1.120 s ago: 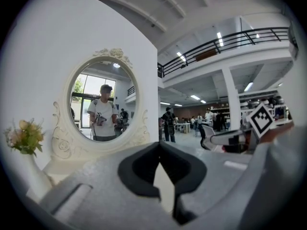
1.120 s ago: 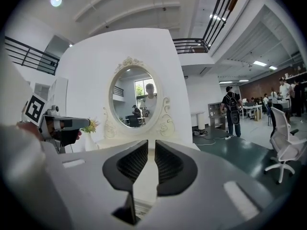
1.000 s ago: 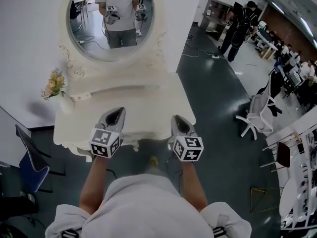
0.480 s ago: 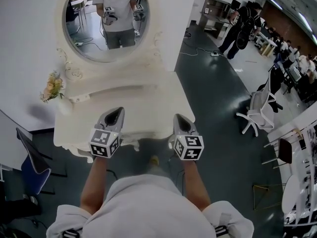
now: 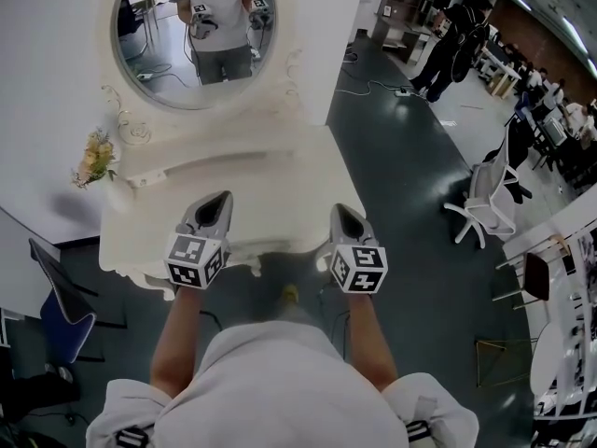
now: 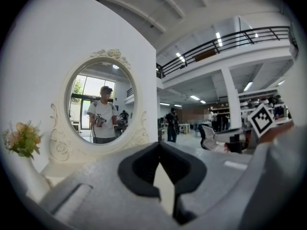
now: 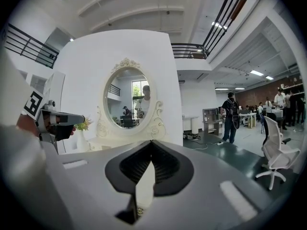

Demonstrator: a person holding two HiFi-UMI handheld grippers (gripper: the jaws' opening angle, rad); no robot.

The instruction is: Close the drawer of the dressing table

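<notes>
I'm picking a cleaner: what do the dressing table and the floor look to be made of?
Dressing table: probably painted wood or moulded resin, cream with a satin finish; carved scrolls round the mirror, no grain visible.
Floor: dark, glossy and seamless, perhaps epoxy over concrete; it shows light reflections.

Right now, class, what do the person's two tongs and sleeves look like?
The left tongs and right tongs match: pale grey pointed shells, black pads inside, each with a white cube printed with black square markers. The person wears a pale short-sleeved shirt, forearms bare.
</notes>
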